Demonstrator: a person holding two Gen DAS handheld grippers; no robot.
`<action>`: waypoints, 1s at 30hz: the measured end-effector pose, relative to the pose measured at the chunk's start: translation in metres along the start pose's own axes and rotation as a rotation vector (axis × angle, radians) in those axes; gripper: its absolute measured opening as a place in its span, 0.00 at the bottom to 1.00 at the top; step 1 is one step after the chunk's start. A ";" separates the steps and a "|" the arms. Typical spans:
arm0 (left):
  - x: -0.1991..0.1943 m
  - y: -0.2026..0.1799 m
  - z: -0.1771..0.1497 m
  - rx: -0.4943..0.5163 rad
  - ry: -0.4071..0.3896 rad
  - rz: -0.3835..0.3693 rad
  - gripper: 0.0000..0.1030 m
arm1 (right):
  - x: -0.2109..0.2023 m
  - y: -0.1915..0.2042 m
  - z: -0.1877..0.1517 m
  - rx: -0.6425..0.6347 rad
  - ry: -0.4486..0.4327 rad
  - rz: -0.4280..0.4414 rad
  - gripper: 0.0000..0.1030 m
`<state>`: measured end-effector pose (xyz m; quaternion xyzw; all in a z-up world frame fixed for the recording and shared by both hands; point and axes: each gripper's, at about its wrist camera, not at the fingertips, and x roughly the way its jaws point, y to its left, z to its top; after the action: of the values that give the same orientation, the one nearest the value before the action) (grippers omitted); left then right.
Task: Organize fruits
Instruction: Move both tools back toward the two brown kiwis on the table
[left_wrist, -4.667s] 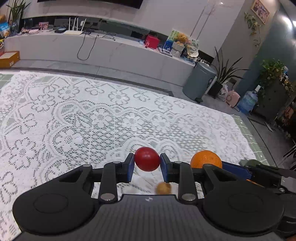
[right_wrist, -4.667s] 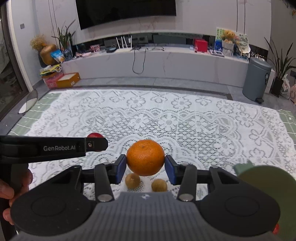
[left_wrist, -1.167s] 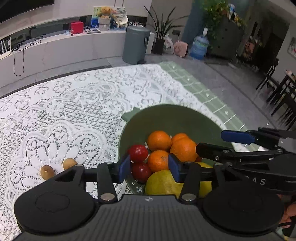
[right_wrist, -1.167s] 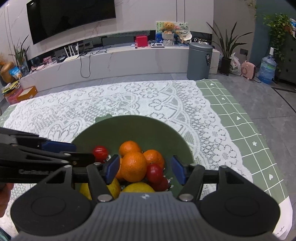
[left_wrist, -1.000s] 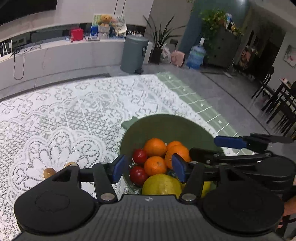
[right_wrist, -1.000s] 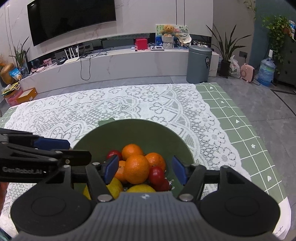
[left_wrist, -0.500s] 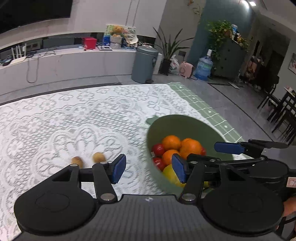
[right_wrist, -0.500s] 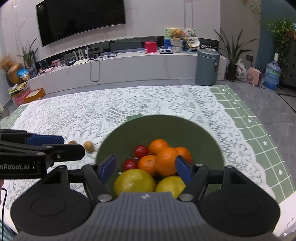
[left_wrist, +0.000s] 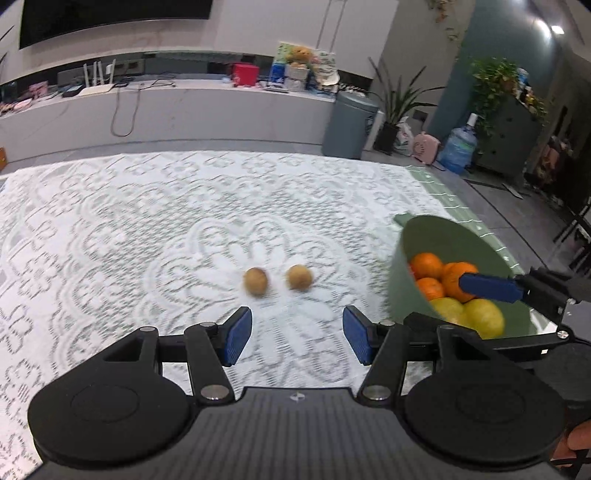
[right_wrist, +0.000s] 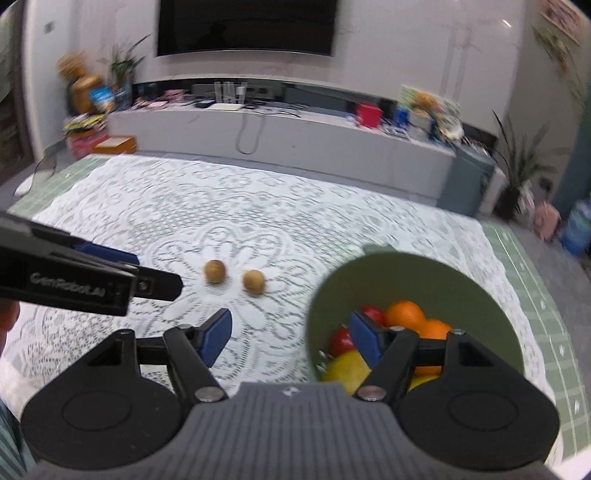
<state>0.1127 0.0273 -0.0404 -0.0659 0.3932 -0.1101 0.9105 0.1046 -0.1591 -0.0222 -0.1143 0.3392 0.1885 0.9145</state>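
Fruit lies in two places. Two small brown round fruits sit side by side on the lace cloth, close but not touching: the left one (left_wrist: 255, 281) and the right one (left_wrist: 299, 277), both blurred. The rest is piled in a green bowl (left_wrist: 406, 258) standing to their right on the same cloth. In the bowl the left wrist view shows three oranges (left_wrist: 426, 265) and two yellow fruits (left_wrist: 483, 322); the right wrist view shows two red fruits (right_wrist: 341, 340) as well, with part of the pile hidden behind the gripper.

The left gripper (left_wrist: 297, 335) hangs above the cloth just short of the two brown fruits, its blue-padded jaws spread wide with nothing between them. The right gripper (right_wrist: 290, 334) is spread just as wide and also holds nothing; its left finger is over the cloth and its right finger is over the bowl's contents.

The white lace cloth (left_wrist: 110, 229) covers a green checked surface (right_wrist: 535, 288) that shows along the right edge. Behind it runs a long low grey-white counter (left_wrist: 184, 110) carrying a red box (left_wrist: 245, 74), cables and small clutter. One dark television (right_wrist: 245, 26) hangs on the wall above. One grey bin (left_wrist: 349, 123) stands at the counter's end, next to a potted plant (left_wrist: 397, 110) and a blue water bottle (left_wrist: 458, 147).
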 end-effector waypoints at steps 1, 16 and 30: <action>0.001 0.003 -0.001 0.000 0.003 0.010 0.65 | 0.002 0.006 0.001 -0.025 -0.004 0.005 0.65; 0.015 0.040 -0.013 -0.026 0.041 0.061 0.64 | 0.055 0.042 0.011 -0.223 0.065 0.055 0.39; 0.040 0.049 -0.005 -0.023 0.051 0.002 0.50 | 0.104 0.036 0.030 -0.243 0.117 0.068 0.28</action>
<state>0.1434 0.0639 -0.0821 -0.0730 0.4176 -0.1062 0.8995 0.1794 -0.0888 -0.0721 -0.2235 0.3701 0.2521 0.8658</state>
